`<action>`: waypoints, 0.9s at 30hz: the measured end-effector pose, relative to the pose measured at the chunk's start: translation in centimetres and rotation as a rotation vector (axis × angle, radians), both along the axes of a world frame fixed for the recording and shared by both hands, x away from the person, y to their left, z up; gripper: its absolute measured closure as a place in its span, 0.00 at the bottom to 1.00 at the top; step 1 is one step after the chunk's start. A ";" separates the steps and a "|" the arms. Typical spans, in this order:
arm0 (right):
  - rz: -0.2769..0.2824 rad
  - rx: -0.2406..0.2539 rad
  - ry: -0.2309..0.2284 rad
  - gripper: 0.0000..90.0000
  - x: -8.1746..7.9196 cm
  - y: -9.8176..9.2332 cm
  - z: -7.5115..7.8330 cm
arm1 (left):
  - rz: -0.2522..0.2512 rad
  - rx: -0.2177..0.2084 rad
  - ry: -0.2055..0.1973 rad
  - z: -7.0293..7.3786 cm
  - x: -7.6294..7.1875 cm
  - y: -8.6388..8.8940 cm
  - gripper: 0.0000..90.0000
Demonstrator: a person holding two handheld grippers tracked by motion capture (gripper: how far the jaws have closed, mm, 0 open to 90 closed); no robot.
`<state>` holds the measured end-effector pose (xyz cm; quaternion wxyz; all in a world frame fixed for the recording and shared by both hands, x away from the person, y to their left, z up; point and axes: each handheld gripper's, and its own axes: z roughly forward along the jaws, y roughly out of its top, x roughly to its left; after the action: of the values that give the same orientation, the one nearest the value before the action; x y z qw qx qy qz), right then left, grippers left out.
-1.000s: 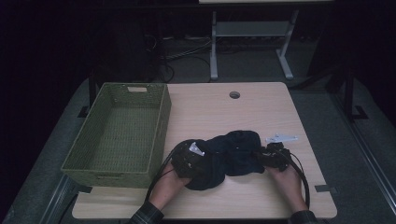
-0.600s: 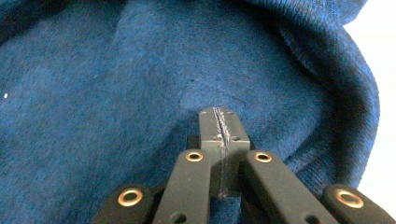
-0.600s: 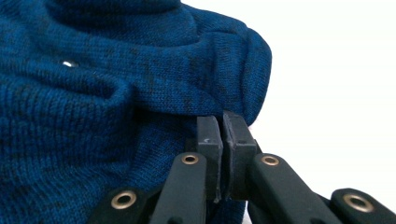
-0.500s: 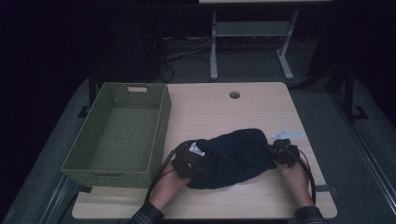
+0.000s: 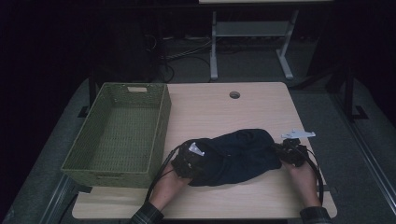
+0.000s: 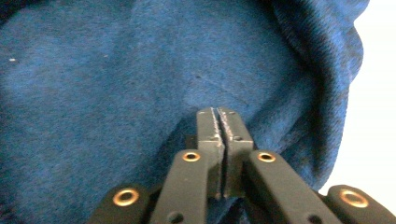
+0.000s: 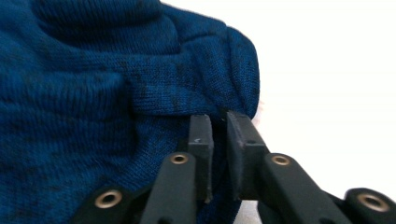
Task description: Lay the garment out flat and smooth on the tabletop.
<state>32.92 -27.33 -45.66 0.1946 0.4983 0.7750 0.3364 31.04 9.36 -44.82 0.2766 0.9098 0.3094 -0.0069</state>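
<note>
A dark blue knit garment (image 5: 238, 154) lies stretched sideways across the front of the wooden table (image 5: 205, 107). At its left end, my left gripper (image 5: 190, 161) is shut on it; in the left gripper view the jaws (image 6: 217, 113) are pressed together with blue cloth (image 6: 107, 70) bunched around them. My right gripper (image 5: 281, 152) is at the garment's right end. Its jaws (image 7: 219, 119) have just been opening and stand a narrow gap apart, with the garment's hem (image 7: 196, 70) at the tips and in the gap. A hand holds each gripper from the near edge.
A green woven basket (image 5: 164, 112) stands empty on the table's left side, close to my left gripper. A round cable hole (image 5: 234, 94) sits near the far edge. Beyond the table, a white stand's legs (image 5: 214, 51) rise among cables on the dark floor.
My right gripper has moved right, pulling the bunched garment out into a longer, flatter shape. The left gripper has stayed put.
</note>
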 end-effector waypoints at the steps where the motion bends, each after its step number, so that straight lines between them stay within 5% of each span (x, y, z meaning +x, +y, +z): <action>1: 0.005 0.014 -0.009 0.86 -0.5 -0.1 0.6 | -0.004 0.001 -0.001 0.2 0.0 -0.1 0.94; 11: -0.013 0.090 -0.026 0.72 -2.7 -1.0 2.1 | -0.020 -0.048 -0.065 3.4 1.1 -1.2 0.92; 20: 0.101 0.098 -0.028 0.94 -5.6 1.3 2.8 | -0.007 -0.074 -0.108 4.7 5.7 -3.9 1.00; 27: 0.195 0.131 -0.019 1.00 -7.4 3.8 2.7 | 0.005 -0.075 -0.128 4.3 8.4 -5.2 1.00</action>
<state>25.57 -23.54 -42.94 0.1352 0.4289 0.7945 0.4082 39.43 4.14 -40.47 0.3298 0.8965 0.2929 0.0401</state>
